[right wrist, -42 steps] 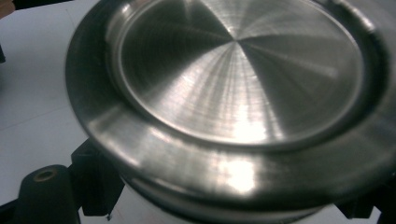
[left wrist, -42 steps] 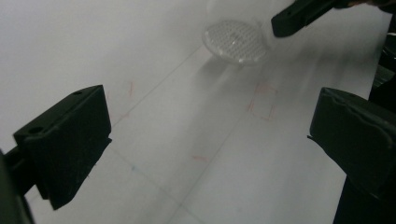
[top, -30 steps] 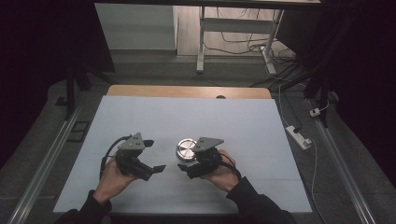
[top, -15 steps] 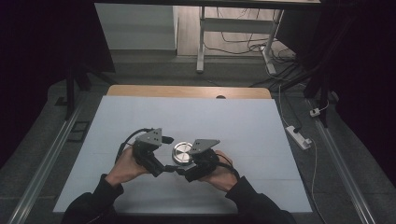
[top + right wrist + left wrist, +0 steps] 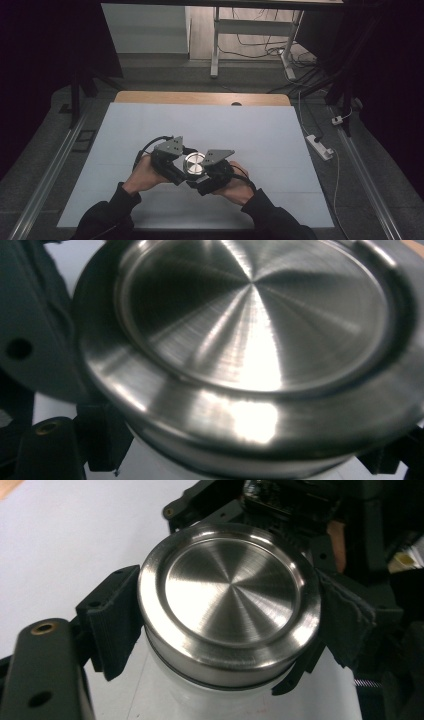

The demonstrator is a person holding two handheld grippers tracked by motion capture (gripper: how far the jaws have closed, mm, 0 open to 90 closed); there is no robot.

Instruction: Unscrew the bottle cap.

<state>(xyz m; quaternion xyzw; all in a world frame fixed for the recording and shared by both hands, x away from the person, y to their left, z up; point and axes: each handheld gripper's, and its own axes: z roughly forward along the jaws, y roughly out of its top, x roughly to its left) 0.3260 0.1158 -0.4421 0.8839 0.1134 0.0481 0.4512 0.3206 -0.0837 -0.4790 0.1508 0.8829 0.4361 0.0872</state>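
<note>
High view: I see the white bottle with its steel lid (image 5: 194, 163) standing low and centre in frame on the pale worktop (image 5: 260, 135), my left gripper (image 5: 176, 170) at its left and my right gripper (image 5: 207, 179) at its right, both hard against it
Left gripper view: lid (image 5: 229, 602) mid-frame; my left fingers (image 5: 117, 617) have just been closing and now sit against both flanks of the lid rim, so I judge it gripped
Right gripper view: lid (image 5: 255, 335) very close and blurred; a dark finger (image 5: 102, 437) shows low at the bottle's side, closed up on the body
Done: body steadied, lid clamped
Left: I judge the unscrewing itself, as the lid sits fully seated with no gap showing
</note>
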